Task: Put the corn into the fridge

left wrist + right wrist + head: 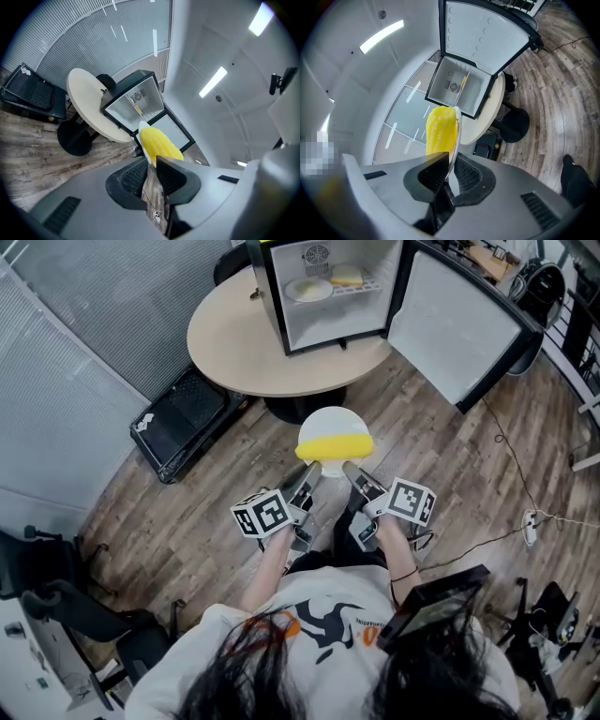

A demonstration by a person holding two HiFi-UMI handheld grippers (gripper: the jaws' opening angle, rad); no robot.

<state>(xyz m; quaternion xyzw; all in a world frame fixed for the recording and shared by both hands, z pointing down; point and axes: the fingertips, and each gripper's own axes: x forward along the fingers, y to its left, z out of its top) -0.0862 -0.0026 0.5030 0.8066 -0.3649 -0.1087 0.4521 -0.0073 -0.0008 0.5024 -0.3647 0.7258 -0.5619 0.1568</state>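
Note:
A yellow corn cob (335,446) lies on a white plate (332,422) held level over the wooden floor, short of the round table. My left gripper (312,472) and right gripper (353,472) each pinch the plate's near rim, side by side. In the left gripper view the corn (160,143) rises just past the jaws of the left gripper (151,169), which are shut on the plate's edge (142,128). The right gripper (451,169) likewise clamps the plate's rim (458,125) beside the corn (440,129). The small fridge (281,296) stands on the table ahead, its door (459,324) swung wide to the right.
The fridge's wire shelf holds a pale dish (307,289) and a yellow item (347,276). The round beige table (234,343) has a dark pedestal foot. A black folded frame (187,418) lies on the floor at left, and a cable (511,457) runs across it at right.

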